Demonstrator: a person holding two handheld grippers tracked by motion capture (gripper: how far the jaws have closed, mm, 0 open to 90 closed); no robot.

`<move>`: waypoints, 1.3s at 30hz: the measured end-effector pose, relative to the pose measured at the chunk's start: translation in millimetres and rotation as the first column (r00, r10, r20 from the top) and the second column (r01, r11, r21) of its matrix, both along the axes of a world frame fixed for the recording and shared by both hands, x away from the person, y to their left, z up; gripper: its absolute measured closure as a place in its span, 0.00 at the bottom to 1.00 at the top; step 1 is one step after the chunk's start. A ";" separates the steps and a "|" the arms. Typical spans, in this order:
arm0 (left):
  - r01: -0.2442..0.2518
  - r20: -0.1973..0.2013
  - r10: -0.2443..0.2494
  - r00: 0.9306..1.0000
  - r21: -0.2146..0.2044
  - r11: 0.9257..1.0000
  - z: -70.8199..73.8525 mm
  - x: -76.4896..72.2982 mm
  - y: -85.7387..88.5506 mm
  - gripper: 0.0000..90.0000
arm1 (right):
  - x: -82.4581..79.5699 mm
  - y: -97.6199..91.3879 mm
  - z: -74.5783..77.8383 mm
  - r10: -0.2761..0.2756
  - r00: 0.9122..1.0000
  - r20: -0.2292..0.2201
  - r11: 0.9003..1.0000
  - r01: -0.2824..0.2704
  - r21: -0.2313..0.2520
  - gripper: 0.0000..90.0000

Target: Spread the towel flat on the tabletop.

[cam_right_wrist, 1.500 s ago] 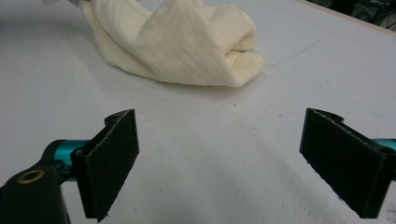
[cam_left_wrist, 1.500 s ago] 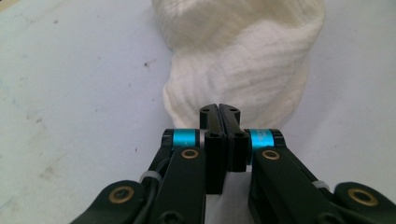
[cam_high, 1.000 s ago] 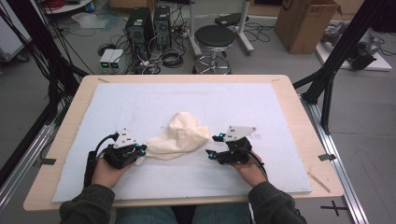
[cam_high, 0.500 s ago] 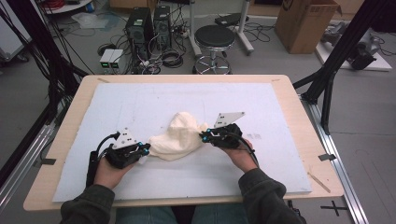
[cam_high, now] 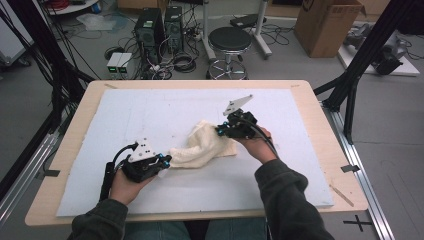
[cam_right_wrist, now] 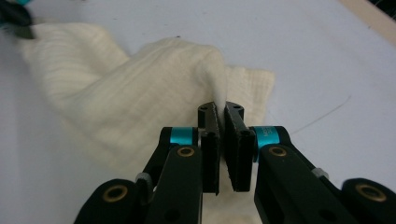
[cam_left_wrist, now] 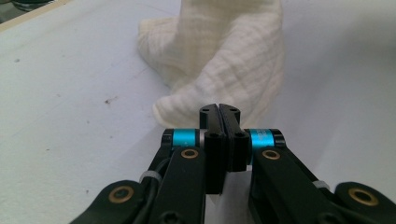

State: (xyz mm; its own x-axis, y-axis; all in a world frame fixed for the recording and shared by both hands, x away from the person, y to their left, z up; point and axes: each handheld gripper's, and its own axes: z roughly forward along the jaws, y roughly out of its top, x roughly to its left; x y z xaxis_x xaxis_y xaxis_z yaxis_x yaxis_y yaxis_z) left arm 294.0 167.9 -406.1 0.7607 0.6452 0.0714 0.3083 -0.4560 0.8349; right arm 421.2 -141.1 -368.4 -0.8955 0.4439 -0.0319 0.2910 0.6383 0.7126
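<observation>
A: Where is the cloth (cam_high: 205, 146)?

B: On the white mat (cam_high: 165, 105) that covers the table (cam_high: 320, 125), a little toward six o'clock from the mat's middle. It lies crumpled and drawn out in a band that runs from about eight o'clock up to two o'clock.

A: And the left gripper (cam_high: 161, 162)?

B: At the eight o'clock end of the cloth, low on the mat. In the left gripper view its jaws are pressed together on the near edge of the cloth (cam_left_wrist: 219, 60), with no gap showing between them.

A: The right gripper (cam_high: 220, 131)?

B: At the two o'clock end of the cloth. In the right gripper view its jaws have just been closing, and a fold of the cloth (cam_right_wrist: 140, 84) is pinched between their tips; the fabric rises in a ridge to that point. The person's hand (cam_high: 257, 146) holds it from the four o'clock side.

A: Do the two grippers touch?

B: No, they are apart, with the cloth stretched between them.
</observation>
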 end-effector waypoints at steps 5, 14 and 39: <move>-0.024 -0.002 0.024 1.000 0.090 0.996 -9.7 8.1 -1.9 0.98 | 25.0 23.2 -34.8 -0.051 0.999 -0.014 0.998 0.051 -0.030 0.89; -0.019 -0.014 0.020 1.000 0.087 0.996 -11.4 10.7 -2.5 0.98 | 16.2 -3.6 -11.8 -0.042 0.999 -0.018 0.993 0.044 0.112 0.70; -0.028 -0.037 0.030 0.999 0.059 0.998 -11.6 11.2 -0.6 0.98 | -35.8 -47.0 -65.4 -0.019 0.996 -0.085 1.000 0.019 0.009 0.75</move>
State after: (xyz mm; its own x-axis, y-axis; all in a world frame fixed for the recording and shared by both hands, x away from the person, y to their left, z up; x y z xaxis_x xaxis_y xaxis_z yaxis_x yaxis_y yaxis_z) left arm 305.2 167.4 -417.7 0.7444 0.6628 0.0809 0.3531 -0.4936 0.7948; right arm 385.4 -188.1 -433.8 -0.8862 0.4608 0.0477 0.3624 0.6255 0.6910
